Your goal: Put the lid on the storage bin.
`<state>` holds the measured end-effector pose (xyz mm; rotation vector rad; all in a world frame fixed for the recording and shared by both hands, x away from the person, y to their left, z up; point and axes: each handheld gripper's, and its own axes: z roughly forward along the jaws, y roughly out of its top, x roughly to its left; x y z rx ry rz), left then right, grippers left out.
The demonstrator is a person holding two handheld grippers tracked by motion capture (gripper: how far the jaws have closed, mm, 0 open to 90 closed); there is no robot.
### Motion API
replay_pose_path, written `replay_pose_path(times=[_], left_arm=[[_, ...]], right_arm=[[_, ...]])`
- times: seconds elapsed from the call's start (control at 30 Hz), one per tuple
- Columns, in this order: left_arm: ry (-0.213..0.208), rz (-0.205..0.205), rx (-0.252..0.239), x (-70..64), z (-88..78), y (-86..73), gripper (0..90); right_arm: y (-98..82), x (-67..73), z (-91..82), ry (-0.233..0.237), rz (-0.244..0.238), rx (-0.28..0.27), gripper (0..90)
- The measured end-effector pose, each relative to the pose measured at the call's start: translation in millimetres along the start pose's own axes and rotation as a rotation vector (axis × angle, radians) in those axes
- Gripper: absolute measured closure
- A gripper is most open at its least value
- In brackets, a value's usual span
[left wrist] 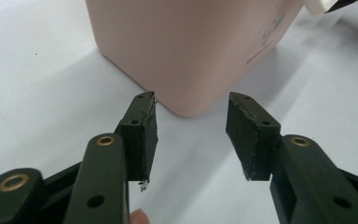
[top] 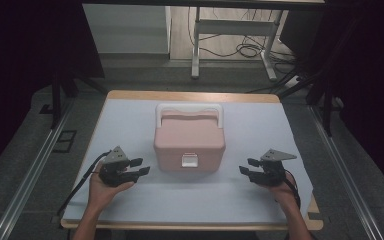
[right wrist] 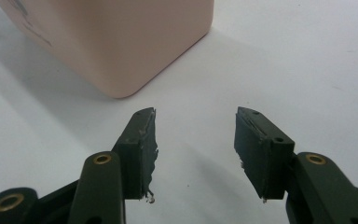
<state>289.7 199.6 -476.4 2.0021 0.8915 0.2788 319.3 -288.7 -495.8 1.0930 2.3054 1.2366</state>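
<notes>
A closed pink plastic box with white handle and latch sits upright; at nine o'clock the left gripper and at three o'clock the right gripper gape empty.

A wooden table under a white sheet — on it, mid-table, one pink lidded box, white handle folded back.

Black claws, brass screws, grey plates (perhaps metal).
</notes>
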Motion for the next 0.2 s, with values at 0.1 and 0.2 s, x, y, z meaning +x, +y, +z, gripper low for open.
replay_pose_path(times=[0.1, 0.2], left_arm=[[-0.004, -0.003, 0.007, -0.2, 1.8, -3.4, 52.6], [0.005, -0.011, 0.004, 1.5, 2.5, -6.2, 50.7]], right_arm=[[-0.3, -0.9, -3.0, 0.001, 0.006, -0.013, 48.4], [-0.6, -1.8, -5.5, -0.007, 0.014, -0.028, 46.5]])
